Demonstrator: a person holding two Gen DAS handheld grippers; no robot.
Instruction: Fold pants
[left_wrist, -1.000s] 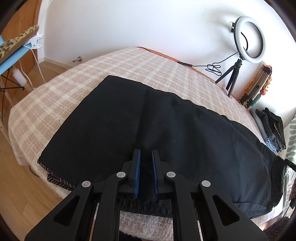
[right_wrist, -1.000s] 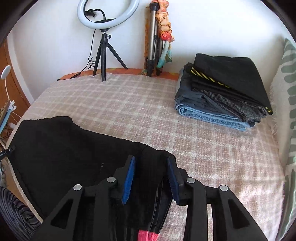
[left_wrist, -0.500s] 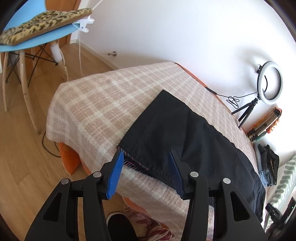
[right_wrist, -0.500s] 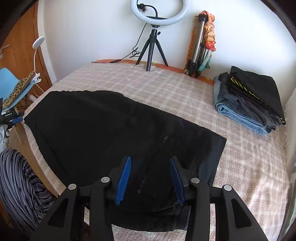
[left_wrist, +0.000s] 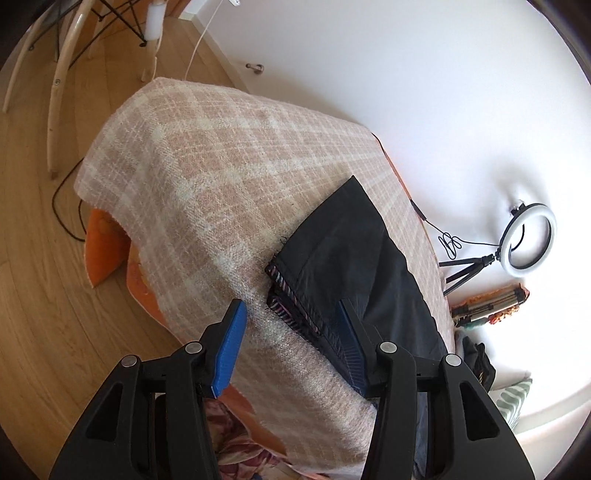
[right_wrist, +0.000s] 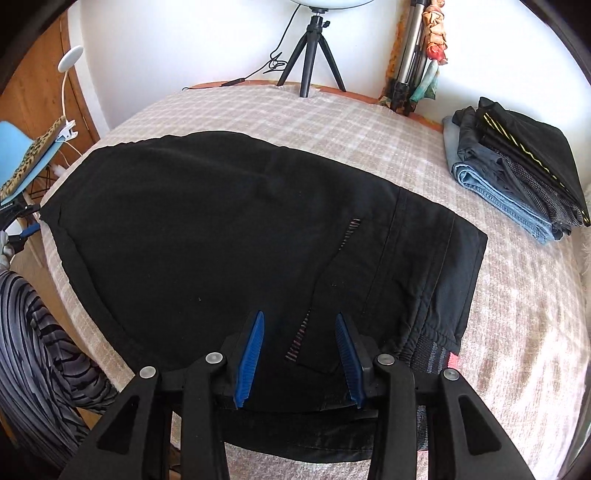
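Both tools are open and hold nothing. Left black gripper with blue finger pads (left_wrist: 291, 349) has its jaws wide apart over the near edge of the pink-and-cream checked blanket (left_wrist: 207, 177); the hem end of the black folded pants (left_wrist: 340, 258), with a striped lining showing, lies between the two fingers, closer to the right one. Whether that finger touches the cloth I cannot tell. Right black gripper with blue pads (right_wrist: 299, 354) is also spread, above the waist part of the black pants (right_wrist: 221, 236), with a striped pocket trim between its fingers. The pants lie flat across the blanket (right_wrist: 332, 122), the waistband to the right. A stack of folded clothes (right_wrist: 517, 162) sits well apart at the far right, and a black tripod (right_wrist: 310, 62) stands at the wall.
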